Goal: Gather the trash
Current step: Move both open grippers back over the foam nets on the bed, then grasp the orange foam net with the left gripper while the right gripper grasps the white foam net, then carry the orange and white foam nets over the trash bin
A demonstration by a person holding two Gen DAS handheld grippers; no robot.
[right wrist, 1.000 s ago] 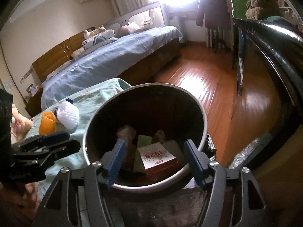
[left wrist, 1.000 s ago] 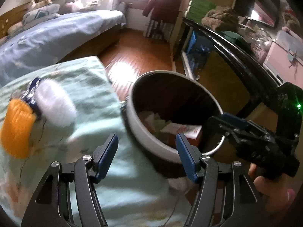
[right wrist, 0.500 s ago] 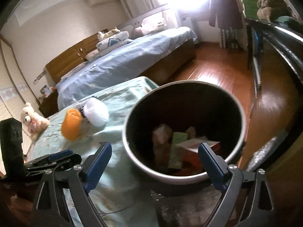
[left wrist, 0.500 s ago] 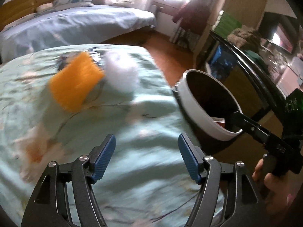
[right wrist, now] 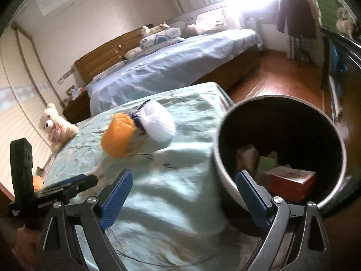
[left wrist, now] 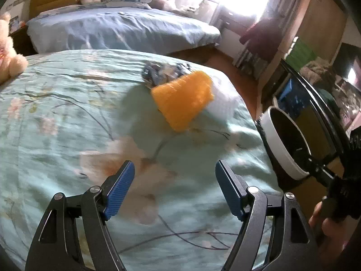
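We see the left gripper (left wrist: 174, 187), jaws just widened and empty, over the teal bedspread (left wrist: 56, 113). The right gripper (right wrist: 183, 192) is spread, empty. Orange trash (left wrist: 182, 99) sits centre frame; the bin (right wrist: 279, 149) lower right.

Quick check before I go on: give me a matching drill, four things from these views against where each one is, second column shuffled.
Things:
1. orange foam fruit net
2. red and white cardboard box
3. cream plush toy
4. round white-rimmed trash bin

Places:
A. on the floor beside the green bedspread's edge
B. at the far left edge of the bedspread
C. on the green floral bedspread, beside a white foam net
D. inside the bin

Pairs: 1-C, 2-D, 3-B, 4-A
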